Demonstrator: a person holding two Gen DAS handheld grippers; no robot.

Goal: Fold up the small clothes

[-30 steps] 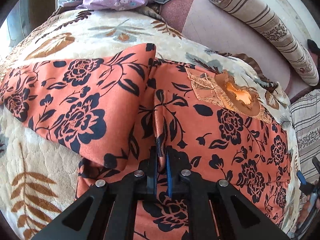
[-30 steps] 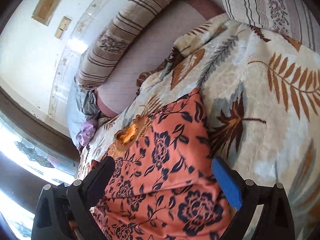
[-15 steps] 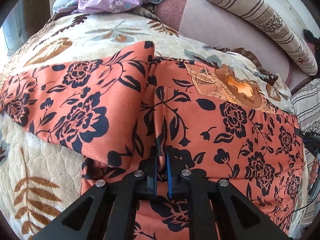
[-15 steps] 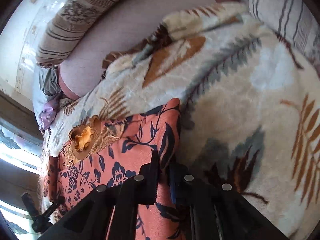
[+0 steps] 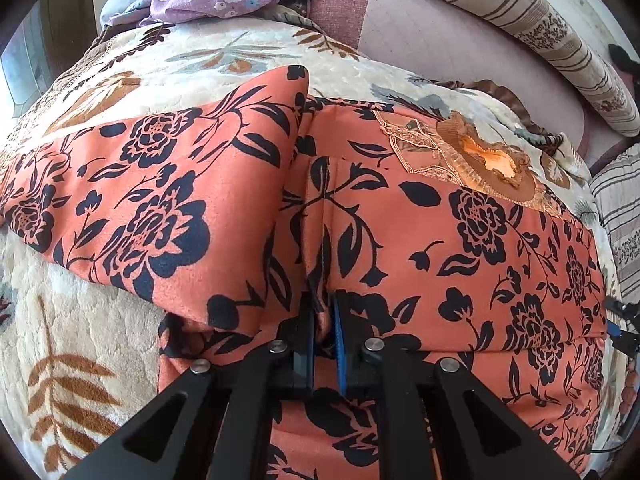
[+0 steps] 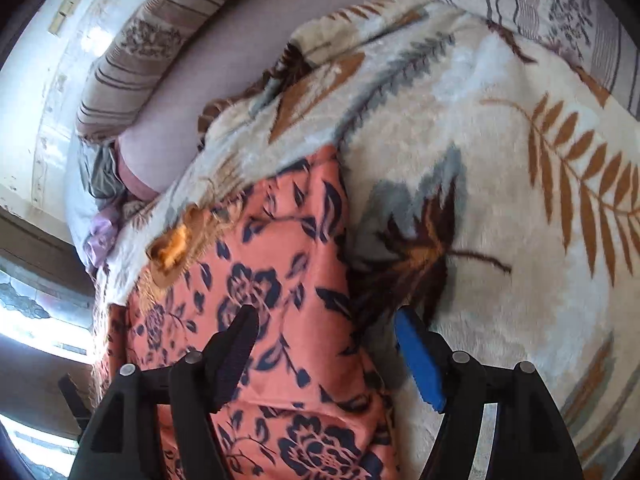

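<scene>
The orange garment with dark blue flowers (image 5: 460,216) is spread on the cream leaf-patterned fleece blanket (image 5: 80,344) of the bed. A raised fold is pinched by the left hand-held gripper (image 5: 324,320). The right hand-held gripper (image 6: 324,340), slightly blurred, has just been opening; the garment's edge lies unpressed between its jaws. The lower part of the garment is cut off.

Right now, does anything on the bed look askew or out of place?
The orange floral garment is not flat: a raised ridge of cloth runs up its middle, pinched in the left tool. The right tool, jaws just opening, grips nothing.
</scene>
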